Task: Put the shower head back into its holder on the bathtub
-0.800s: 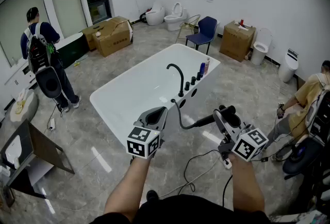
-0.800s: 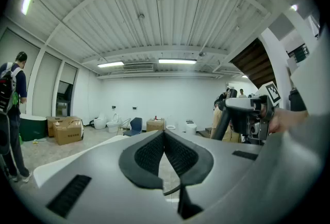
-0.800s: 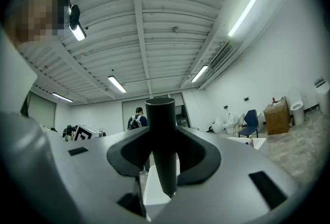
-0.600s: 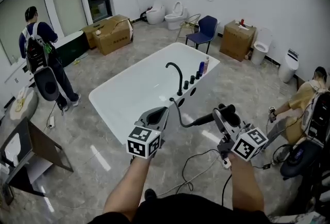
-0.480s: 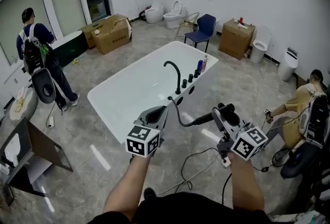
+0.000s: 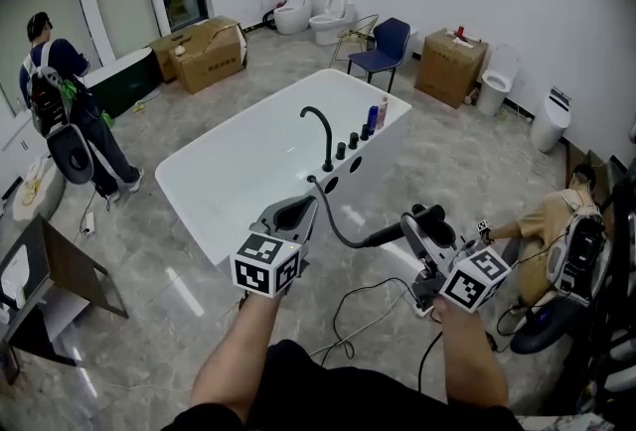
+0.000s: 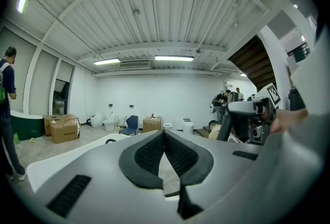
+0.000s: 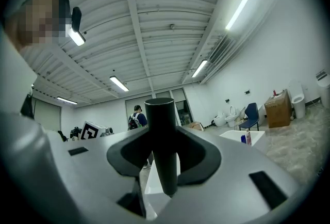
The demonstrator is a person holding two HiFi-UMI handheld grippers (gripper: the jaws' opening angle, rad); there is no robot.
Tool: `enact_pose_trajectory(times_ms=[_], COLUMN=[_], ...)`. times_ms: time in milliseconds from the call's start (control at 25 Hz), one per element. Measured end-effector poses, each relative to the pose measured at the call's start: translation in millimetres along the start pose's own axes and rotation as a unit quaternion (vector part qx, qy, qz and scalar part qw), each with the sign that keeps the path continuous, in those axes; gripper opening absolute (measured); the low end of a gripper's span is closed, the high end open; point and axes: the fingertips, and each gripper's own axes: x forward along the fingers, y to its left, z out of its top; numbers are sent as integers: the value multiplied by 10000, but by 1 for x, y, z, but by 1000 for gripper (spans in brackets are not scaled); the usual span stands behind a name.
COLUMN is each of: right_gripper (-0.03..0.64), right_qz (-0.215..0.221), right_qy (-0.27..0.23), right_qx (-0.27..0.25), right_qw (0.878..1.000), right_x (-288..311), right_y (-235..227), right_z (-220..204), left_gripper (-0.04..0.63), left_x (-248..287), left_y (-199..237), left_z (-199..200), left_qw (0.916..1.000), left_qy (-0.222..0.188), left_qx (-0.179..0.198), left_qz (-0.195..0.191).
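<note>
Grey tiled floor (image 6: 467, 156) around white bathtub (image 6: 243, 161); left tool (image 6: 296, 213) closed, empty; right tool (image 6: 421, 220) tight on black shower head (image 6: 386, 236).

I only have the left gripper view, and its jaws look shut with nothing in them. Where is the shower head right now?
Observer: The right gripper has it. The right gripper view shows its jaws clamped on the black shower head handle.
Operator: Where does the hose go?
Observer: The head view shows the black hose curving from the handle up to the bathtub, ending on the rim beside the curved faucet.
Operator: Is the handle over the tub yet?
Observer: No. In the head view it hangs over the floor, on the near side of the tub.
</note>
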Motion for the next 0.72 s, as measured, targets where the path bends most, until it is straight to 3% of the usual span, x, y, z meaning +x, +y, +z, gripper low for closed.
enact_pose_trajectory(times_ms=[360, 720], right_gripper=[149, 149], right_qz=[-230, -663], right_qy=[157, 145], right_qx=[70, 69], right_qw=[9996, 9977], right_x=[28, 98], right_y=[-36, -103], right_z=[-21, -9], left_gripper=[15, 15], left_x=[37, 114], left_y=[31, 101], left_z=[-36, -36], left_qw=[9989, 9978], left_qy=[299, 249], left_qx=[-329, -424], left_qz=[-157, -434])
